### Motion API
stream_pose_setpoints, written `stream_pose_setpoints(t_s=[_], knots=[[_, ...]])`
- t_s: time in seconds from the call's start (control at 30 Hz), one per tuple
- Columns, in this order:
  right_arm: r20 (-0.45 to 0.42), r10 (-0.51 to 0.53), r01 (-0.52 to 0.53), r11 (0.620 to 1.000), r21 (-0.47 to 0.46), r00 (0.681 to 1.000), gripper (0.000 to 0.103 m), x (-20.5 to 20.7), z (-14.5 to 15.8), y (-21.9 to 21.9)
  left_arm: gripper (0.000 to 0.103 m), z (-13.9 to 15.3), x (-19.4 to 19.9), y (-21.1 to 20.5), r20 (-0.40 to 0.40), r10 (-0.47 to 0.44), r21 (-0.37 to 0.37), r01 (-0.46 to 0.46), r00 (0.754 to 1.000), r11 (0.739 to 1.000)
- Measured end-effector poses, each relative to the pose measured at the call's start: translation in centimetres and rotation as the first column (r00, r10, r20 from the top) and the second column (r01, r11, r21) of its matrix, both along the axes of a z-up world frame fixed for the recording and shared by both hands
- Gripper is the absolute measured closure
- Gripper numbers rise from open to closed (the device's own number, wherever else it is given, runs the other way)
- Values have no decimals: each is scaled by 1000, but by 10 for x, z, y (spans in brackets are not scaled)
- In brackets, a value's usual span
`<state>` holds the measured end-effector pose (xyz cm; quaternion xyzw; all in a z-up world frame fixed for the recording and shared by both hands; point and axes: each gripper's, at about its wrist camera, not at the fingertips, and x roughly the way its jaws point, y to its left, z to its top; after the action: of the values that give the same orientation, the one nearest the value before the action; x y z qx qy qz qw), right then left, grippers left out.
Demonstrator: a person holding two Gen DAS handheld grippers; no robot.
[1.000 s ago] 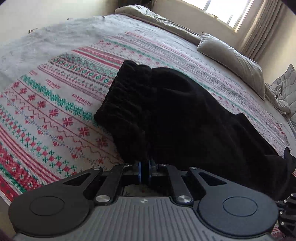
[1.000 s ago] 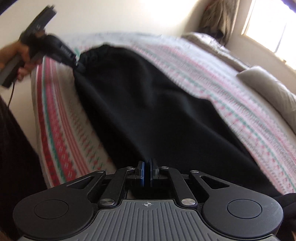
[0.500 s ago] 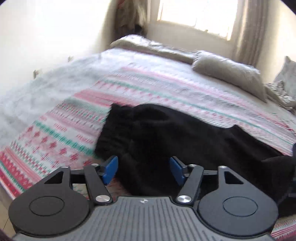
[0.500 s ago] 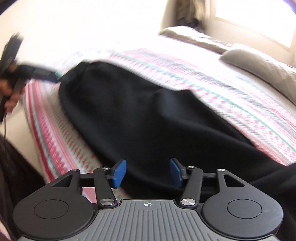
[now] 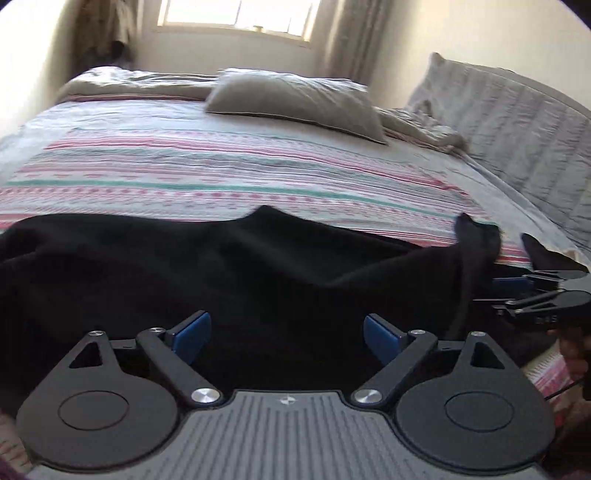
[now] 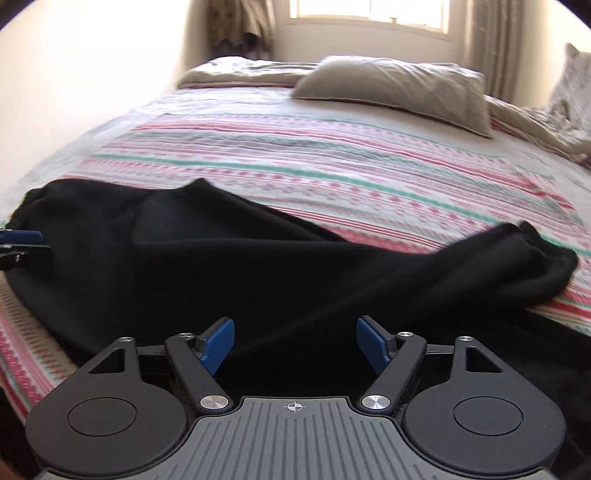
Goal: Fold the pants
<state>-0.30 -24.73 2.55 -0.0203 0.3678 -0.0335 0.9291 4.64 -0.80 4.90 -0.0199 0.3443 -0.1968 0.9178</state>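
Observation:
Black pants lie flat across the near edge of the bed, waistband at the left, leg ends at the right. My left gripper is open and empty, just above the pants near their waist half. My right gripper is open and empty, above the leg half. The right gripper also shows at the right edge of the left wrist view. A blue pad of the left gripper shows at the left edge of the right wrist view.
The bed carries a striped pink, green and white blanket. A beige pillow and rumpled bedding lie at the far side. A grey headboard stands at the right. A window is behind.
Both grippers were shut on the pants one second ago. They opened, let the fabric go, and drew back and turned toward the head of the bed. The pants now lie flat.

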Motion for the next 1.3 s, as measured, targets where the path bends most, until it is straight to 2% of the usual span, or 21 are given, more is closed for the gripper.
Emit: stream_pose_setpoints(t_s=[0.17, 0.33, 0.47, 0.63, 0.7, 0.83, 0.93, 1.0, 1.1, 1.2, 1.3], knots=[[14, -59, 59, 998, 12, 998, 22, -7, -1, -30, 5, -7, 3, -51, 31, -115, -13, 116, 993, 993], [9, -118, 117, 993, 26, 993, 19, -10, -6, -59, 5, -17, 11, -97, 56, -217, -21, 219, 975, 976], [5, -151, 151, 988, 47, 989, 19, -8, -7, -80, 5, -23, 18, -131, 78, -297, -47, 301, 952, 952], [14, -202, 199, 974, 106, 979, 19, 0, -7, -110, 13, -34, 24, -165, 104, -391, -63, 398, 915, 915], [14, -234, 230, 966, 120, 972, 19, 8, -7, -121, 20, -41, 29, -176, 99, -408, -59, 415, 907, 908], [70, -268, 256, 955, 151, 961, 19, 22, -7, -138, 28, -53, 39, -187, 75, -417, -67, 422, 906, 904], [116, -299, 270, 939, 212, 947, 19, 38, -12, -149, 49, -61, 45, -185, 61, -429, -96, 433, 901, 896], [129, -324, 293, 932, 213, 937, 19, 52, -15, -153, 72, -65, 46, -184, 49, -451, -115, 454, 891, 884], [153, -360, 329, 924, 196, 920, 19, 71, -18, -155, 93, -69, 41, -189, 50, -489, -100, 491, 871, 865], [161, -421, 397, 904, 157, 893, 19, 87, -25, -160, 94, -69, 35, -194, 67, -511, -61, 515, 857, 855], [158, -473, 467, 881, 75, 867, 20, 99, -34, -163, 94, -68, 35, -191, 65, -514, -74, 518, 855, 852]])
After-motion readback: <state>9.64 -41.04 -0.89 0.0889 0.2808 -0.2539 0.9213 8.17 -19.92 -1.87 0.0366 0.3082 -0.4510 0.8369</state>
